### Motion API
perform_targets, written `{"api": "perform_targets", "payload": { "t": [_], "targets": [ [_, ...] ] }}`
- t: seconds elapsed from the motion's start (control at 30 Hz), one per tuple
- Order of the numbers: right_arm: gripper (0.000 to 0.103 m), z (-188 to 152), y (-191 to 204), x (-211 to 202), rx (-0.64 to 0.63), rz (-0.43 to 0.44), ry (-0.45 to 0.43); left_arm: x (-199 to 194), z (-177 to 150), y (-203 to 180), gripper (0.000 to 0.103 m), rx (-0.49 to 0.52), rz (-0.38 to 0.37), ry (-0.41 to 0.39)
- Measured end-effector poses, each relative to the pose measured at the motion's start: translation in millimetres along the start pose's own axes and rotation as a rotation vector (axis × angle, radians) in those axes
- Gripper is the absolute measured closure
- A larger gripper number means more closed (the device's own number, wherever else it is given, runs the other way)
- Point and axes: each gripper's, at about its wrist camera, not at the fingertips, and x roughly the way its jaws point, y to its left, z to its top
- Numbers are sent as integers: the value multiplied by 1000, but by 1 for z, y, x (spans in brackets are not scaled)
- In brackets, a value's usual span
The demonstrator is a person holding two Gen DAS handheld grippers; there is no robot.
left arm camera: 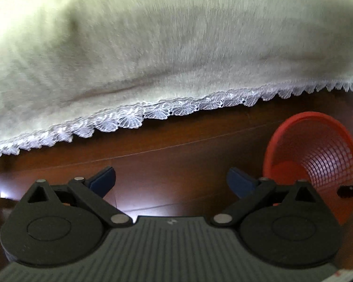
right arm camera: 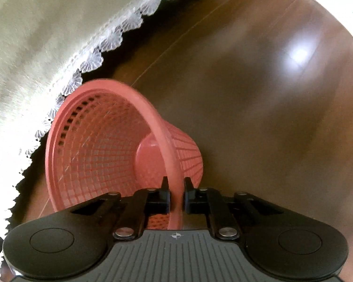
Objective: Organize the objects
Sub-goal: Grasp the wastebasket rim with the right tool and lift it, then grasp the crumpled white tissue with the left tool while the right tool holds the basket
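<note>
Clamped on the basket's rim, the right tool [right arm camera: 176,188] is seen at lower centre of its view, one finger inside and one outside. Beyond it the red mesh basket [right arm camera: 101,141] is tipped, mouth toward the upper left. The left tool [left arm camera: 170,181] is held open and empty, the basket at its lower right. Farther off, lace-edged cloth [right arm camera: 35,47] overhangs wooden floor [right arm camera: 258,94]; the basket's underside is hidden.

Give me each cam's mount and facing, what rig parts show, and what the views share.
Left wrist: on the left tool, looking steeply down at the wood floor and a lace-edged cloth; its open fingers show.
Right wrist: on the right tool, looking straight down; fingers shut on the red mesh basket rim.
Shared: basket, cloth, floor.
</note>
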Motion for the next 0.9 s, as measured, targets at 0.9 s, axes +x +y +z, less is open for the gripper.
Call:
{"api": "perform_targets", "payload": {
  "t": [0.9],
  "targets": [
    [96,66,-44,-364,121,225,-55,-288,122,-82,4,3,-16,-129]
  ]
}}
